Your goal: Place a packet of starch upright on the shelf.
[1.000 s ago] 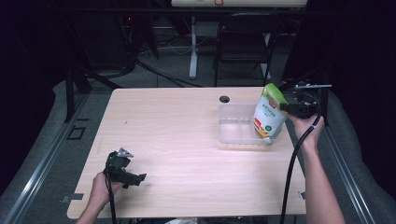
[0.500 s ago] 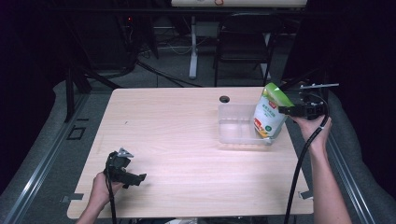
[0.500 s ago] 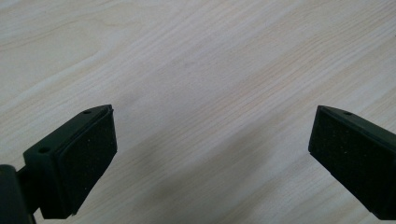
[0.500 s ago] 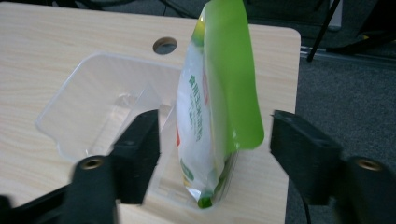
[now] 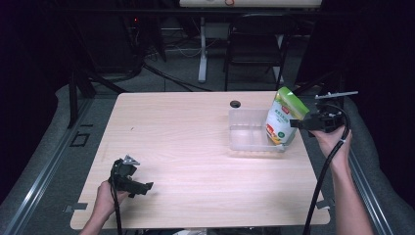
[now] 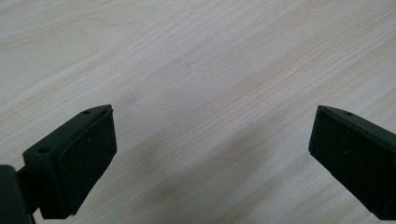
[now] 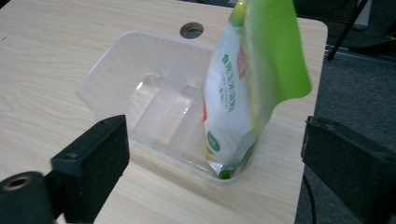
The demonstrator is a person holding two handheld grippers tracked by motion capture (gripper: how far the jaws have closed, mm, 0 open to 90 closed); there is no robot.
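On the right side of the light wooden table (image 5: 195, 147), a clear plastic bin (image 5: 247, 132) is sitting with a green-and-white pouch (image 5: 283, 117) standing upright in its right end, the green top of the pouch leaning toward the right edge of the table. In the right gripper view the bin (image 7: 140, 93) is showing clear dividers inside, and the pouch (image 7: 243, 88) is occupying the compartment at the end nearest the table's edge, its bottom resting against the bin's wall. The right gripper (image 5: 306, 123) is hovering just beside the pouch with its jaws spread wide and nothing between them; in its own view the pouch is standing ahead of the two jaws, apart from both. Compared with a second ago, this gripper is sitting a little farther to the right of the pouch, having drawn back from it, while the pouch is keeping the same tilt in the bin. A small dark hole (image 5: 235, 104) in the tabletop is lying just behind the bin. Near the front left corner, the left gripper (image 5: 139, 186) is resting low over the table in the person's left hand (image 5: 105, 196), unmoved since the earlier frames, its jaws gaping wide over bare wood (image 6: 210, 93) and gripping nothing.
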